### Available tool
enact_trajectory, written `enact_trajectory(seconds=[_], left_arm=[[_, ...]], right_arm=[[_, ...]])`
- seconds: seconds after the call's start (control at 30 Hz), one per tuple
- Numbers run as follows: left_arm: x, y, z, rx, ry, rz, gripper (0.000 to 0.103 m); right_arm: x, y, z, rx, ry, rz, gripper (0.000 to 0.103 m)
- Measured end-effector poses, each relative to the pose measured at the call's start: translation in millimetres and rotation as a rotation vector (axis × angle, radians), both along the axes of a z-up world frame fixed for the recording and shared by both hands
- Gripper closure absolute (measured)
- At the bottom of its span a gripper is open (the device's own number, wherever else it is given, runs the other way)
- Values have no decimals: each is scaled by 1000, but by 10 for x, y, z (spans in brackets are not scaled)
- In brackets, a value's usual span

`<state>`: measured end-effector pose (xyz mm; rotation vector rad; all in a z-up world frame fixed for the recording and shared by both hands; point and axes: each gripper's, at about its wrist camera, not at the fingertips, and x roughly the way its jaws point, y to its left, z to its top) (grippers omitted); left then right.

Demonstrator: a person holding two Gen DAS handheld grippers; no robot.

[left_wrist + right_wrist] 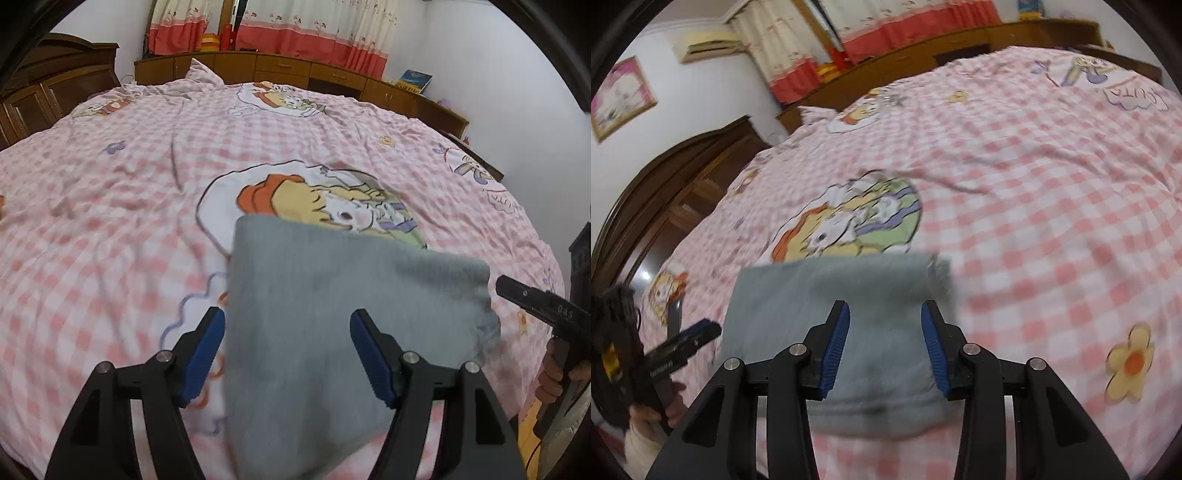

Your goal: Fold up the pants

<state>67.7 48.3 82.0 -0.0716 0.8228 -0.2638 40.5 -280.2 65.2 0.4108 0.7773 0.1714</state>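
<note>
The grey pants (332, 314) lie folded into a compact rectangle on the pink checked bedspread (110, 229); they also show in the right wrist view (831, 295). My left gripper (288, 354) is open, its blue pads either side of the near left part of the pants, holding nothing. My right gripper (885, 345) is open above the near edge of the pants, holding nothing. The right gripper also shows at the right edge of the left wrist view (543, 306), and the left gripper shows at the left of the right wrist view (683, 343).
The bedspread (1052, 206) covers a large bed with cartoon prints (314, 199). A dark wooden headboard (55, 85) stands at the left, low wooden cabinets (295, 70) and pink curtains (306, 33) at the far side. A picture (620, 96) hangs on the wall.
</note>
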Motion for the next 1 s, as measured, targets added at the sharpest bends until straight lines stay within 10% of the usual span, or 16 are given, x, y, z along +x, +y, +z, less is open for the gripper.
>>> enact_trajectory(seconds=[0.27, 0.67, 0.83, 1.0], left_arm=[[398, -253, -223, 32, 82, -3, 25], [405, -281, -435, 76, 93, -7, 22], [400, -311, -447, 88, 80, -2, 21], [396, -309, -448, 77, 80, -7, 21]], right_arm=[[442, -163, -231, 55, 105, 26, 62], [429, 82, -66, 27, -12, 166, 62], [729, -19, -289, 57, 125, 98, 62], [622, 7, -184, 34, 15, 27, 89]])
